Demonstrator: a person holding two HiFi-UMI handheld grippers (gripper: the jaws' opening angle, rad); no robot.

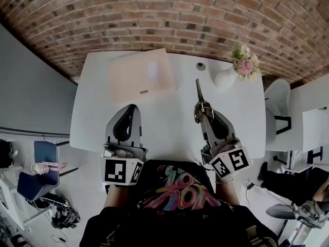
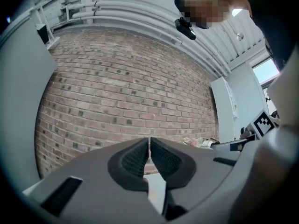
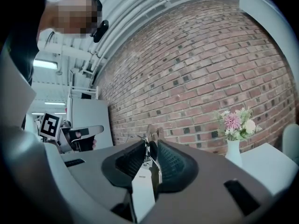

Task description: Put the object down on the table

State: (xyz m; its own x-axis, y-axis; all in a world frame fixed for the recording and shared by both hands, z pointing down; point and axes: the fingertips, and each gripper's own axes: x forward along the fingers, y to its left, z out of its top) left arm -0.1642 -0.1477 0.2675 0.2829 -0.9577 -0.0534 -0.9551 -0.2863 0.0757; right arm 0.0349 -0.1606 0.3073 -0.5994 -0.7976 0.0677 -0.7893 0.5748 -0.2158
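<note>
Right gripper (image 1: 204,115): clamped on metal tool (image 1: 198,92) | left gripper (image 1: 130,108): jaws together; nothing between

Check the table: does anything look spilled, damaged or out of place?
Nothing stands out. The vase stands upright on the table, the pink box lies flat, and the right hand-held gripper is shut on a metal tool.

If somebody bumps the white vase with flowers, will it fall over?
Probably easily. The vase looks small and slim, and the flowers stick up above it, so it may be top-heavy. It looks like white pottery, so likely slippery and breakable. It stands near the table edge, so a push could send it off.
</note>
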